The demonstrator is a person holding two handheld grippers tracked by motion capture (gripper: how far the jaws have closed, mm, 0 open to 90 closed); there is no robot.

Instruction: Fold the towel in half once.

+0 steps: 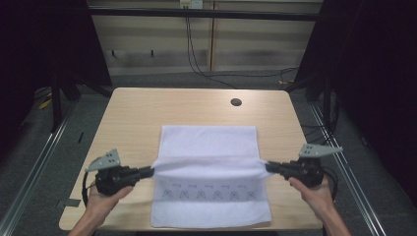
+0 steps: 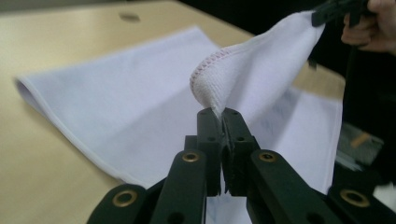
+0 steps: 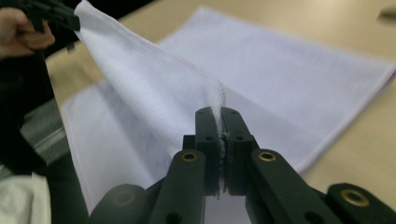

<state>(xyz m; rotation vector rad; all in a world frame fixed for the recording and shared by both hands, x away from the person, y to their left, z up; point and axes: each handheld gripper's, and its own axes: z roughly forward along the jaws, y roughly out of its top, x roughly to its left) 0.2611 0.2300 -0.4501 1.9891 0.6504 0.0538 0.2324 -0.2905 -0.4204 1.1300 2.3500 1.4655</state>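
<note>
A white towel [image 1: 209, 147] lies spread on the wooden table [image 1: 133, 108], its far part flat toward twelve o'clock and its near end, with a row of pale printed figures, toward six. Across its middle a fold is lifted into a taut ridge running from nine to three o'clock. The left gripper [image 1: 150, 171] pinches the nine o'clock end of that ridge, its jaws clamped tight on the stitched hem, as the left gripper view shows [image 2: 223, 114]. The right gripper [image 1: 268, 167] grips the three o'clock end likewise, jaws closed on the cloth [image 3: 219, 112]. A small dark hole [image 1: 236, 102] sits in the tabletop at about one o'clock, well apart from the towel.
</note>
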